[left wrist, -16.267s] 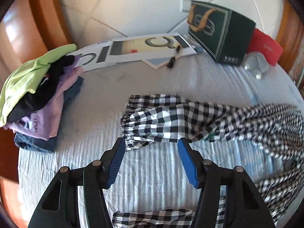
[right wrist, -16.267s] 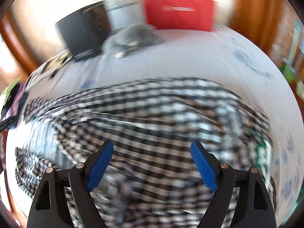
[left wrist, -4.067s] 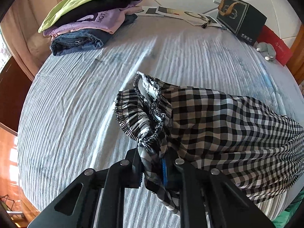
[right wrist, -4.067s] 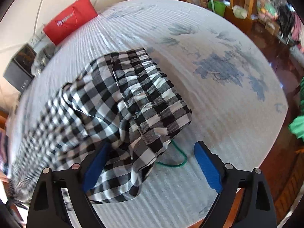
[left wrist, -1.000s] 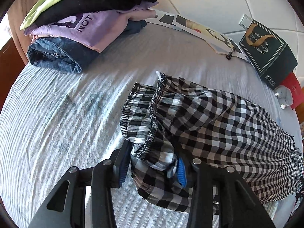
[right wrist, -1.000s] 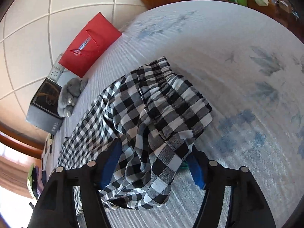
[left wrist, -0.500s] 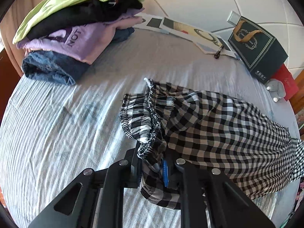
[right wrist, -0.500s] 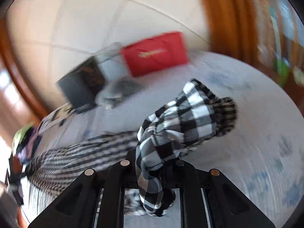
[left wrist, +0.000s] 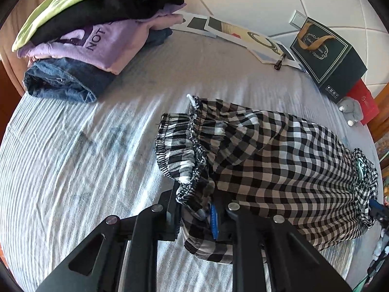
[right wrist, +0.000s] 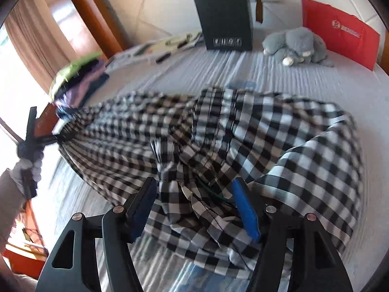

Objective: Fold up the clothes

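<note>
The checked garment (left wrist: 279,160) is black-and-white gingham with gathered, elasticated hems, one ruffled band (left wrist: 180,150) bunched up near the left tool (left wrist: 197,216). It lies stretched across the striped bed (left wrist: 73,160), pulled into a long span between the two tools, with folds and creases running along its length; a thin green cord (right wrist: 214,192) shows in the cloth near the right tool. The left tool's jaws are drawn narrow and pinch a wad of the gathered hem. The right tool (right wrist: 194,209) has its blue pads (right wrist: 245,211) partly apart with the cloth's bunched end lying between them; whether they press on the fabric cannot be told, as the view is blurred

At the bed's far corner sits a stack of folded clothes (left wrist: 92,34): lime green on top, then black, lilac with dark lettering, and denim at the bottom. Near the headboard stand a dark gift box (left wrist: 328,56) with a gold ribbon handle, its contents not visible, a red bag (right wrist: 340,34), a grey plush toy (right wrist: 294,43) and some magazines (left wrist: 243,36)
</note>
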### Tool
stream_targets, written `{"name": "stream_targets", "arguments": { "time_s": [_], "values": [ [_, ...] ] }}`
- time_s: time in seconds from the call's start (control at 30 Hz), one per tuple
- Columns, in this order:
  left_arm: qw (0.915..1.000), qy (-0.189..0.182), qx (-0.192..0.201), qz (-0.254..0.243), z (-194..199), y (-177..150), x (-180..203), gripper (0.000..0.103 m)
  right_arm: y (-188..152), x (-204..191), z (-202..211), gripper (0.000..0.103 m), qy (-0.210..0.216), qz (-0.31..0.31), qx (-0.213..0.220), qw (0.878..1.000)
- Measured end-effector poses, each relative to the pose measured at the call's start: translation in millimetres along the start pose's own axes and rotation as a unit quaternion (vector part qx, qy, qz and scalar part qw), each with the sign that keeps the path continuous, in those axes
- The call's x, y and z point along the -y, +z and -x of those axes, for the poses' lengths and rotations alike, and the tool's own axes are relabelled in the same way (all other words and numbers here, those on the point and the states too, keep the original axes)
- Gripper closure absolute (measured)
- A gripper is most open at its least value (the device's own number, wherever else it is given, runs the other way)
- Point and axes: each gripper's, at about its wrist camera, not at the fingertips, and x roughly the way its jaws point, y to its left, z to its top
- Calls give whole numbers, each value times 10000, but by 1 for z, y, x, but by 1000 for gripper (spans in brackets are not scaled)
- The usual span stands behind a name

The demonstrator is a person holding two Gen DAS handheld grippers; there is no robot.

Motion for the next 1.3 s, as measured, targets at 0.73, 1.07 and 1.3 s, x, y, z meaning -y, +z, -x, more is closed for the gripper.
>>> {"name": "stream_targets", "arguments": {
  "time_s": [0.73,1.07,1.3],
  "values": [
    [9754,-688,912,-1885,81,10,189,91,-41,113,72,79,-154,-1900,355,9810],
    [9058,-1906,308,-3771,46,-65,445,86,-90,157,111,79,-19,-2336,637,9702],
    [9087,-1617,29,-3849,36,-78,426,24,-88,167,116,54,205,-2325,699,9699]
  ]
}}
